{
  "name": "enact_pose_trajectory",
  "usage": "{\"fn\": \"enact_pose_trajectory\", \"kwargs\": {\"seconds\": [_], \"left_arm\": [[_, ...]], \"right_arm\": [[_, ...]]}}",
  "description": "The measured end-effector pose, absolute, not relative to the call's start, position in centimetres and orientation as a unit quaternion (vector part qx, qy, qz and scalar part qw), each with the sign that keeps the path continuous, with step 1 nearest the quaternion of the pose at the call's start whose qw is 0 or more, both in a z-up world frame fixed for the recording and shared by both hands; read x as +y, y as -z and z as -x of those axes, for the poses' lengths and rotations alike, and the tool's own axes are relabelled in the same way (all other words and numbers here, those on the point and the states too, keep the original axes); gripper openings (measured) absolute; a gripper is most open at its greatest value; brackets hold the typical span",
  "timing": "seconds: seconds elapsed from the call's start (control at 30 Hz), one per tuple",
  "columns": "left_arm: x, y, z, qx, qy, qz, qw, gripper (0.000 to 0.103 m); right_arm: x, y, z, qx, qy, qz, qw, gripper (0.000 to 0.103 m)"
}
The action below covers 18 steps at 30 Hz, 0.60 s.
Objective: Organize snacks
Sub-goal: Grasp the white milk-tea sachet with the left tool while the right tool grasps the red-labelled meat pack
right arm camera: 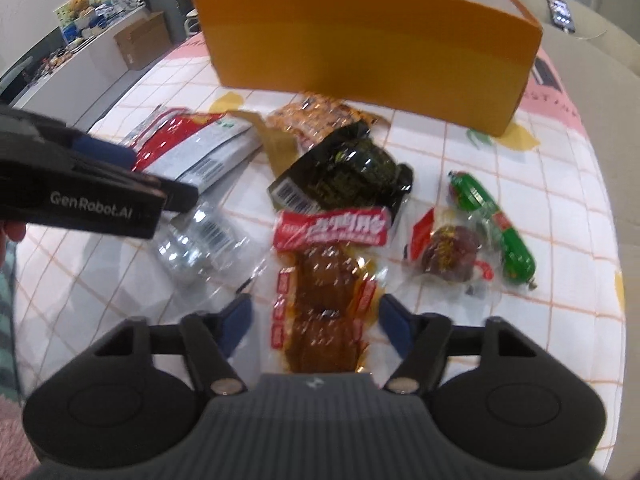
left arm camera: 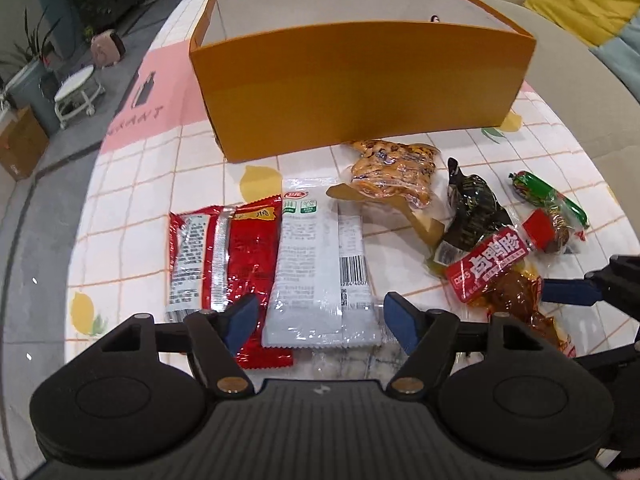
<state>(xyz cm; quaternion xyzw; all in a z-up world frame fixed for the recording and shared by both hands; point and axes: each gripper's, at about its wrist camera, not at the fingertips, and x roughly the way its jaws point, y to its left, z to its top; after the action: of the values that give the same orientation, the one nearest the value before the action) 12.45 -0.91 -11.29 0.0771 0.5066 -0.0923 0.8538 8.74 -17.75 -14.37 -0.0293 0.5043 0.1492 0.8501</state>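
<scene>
L gripper (left arm camera: 318, 322) jaws apart, straddling near end of white plastic snack packet (left arm camera: 316, 264). R gripper (right arm camera: 314, 322) jaws apart around brown vacuum-packed meat w/ red label (right arm camera: 326, 300). Both on checked desk (left arm camera: 132, 184); orange cardboard box (left arm camera: 360, 84) far side.

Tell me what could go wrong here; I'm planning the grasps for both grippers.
The white packet overlaps the red packet, so the open left gripper may pinch both. The open right gripper straddles a glossy brown meat pack that might slip. The two grippers work close together and could collide.
</scene>
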Motion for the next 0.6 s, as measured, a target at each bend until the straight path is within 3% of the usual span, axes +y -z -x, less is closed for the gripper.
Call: {"fn": "enact_pose_trajectory", "kwargs": {"seconds": [0.37,0.6], "left_arm": [[-2.0,12.4,-15.4,0.520,0.066,-0.081,0.848,0.091],[-3.1,13.4,-16.0,0.536,0.073,-0.098,0.835,0.083]], "right_arm": [[-17.7,14.5,-9.0,0.494,-0.152,0.029,0.856,0.058],[-18.1,14.6,-9.3,0.494,-0.154,0.019,0.855,0.058]]}}
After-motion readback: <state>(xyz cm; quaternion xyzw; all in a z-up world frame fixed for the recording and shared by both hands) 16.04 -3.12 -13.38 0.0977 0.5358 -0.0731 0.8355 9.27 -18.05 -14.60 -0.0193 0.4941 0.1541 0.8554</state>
